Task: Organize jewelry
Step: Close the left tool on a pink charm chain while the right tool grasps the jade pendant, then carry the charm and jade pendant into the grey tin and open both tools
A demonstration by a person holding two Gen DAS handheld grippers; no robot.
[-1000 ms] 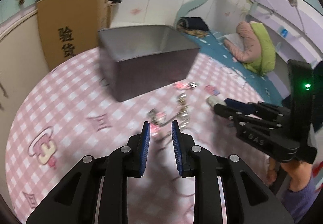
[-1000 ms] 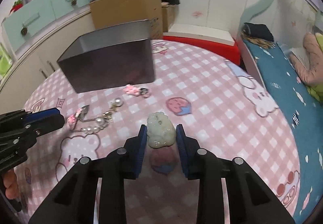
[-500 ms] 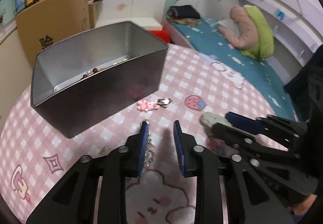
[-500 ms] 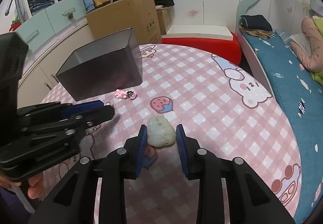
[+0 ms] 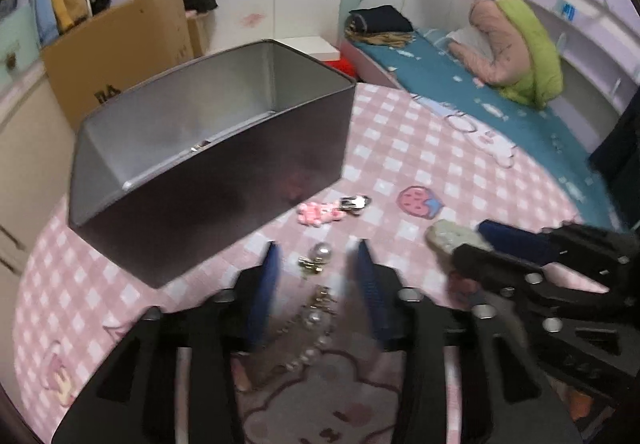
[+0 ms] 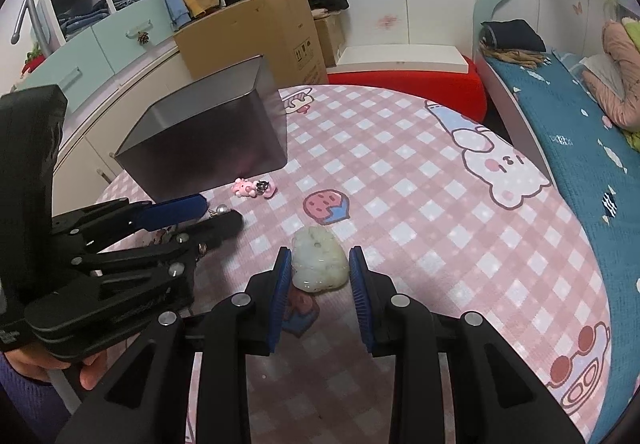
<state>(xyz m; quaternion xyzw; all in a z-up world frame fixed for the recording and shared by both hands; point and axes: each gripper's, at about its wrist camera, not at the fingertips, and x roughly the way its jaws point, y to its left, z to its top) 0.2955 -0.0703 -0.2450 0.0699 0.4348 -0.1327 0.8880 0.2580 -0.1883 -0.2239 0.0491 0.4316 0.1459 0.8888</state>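
Note:
A dark metal box stands open on the pink checked table; it also shows in the right wrist view. My left gripper is open, its fingers on either side of a pearl and chain piece lying on the table. A pink charm lies just in front of the box, also in the right wrist view. My right gripper is open around a pale green jade pendant resting on the table, with a small gap on each side. The pendant shows in the left wrist view.
The table has a cartoon-print cloth and a curved far edge. A cardboard box and cabinets stand behind the table. A bed runs along the right. The two grippers are close side by side.
My left gripper has opened wider and come down over the pearl piece. My right gripper has opened slightly around the jade pendant, which stays on the table.

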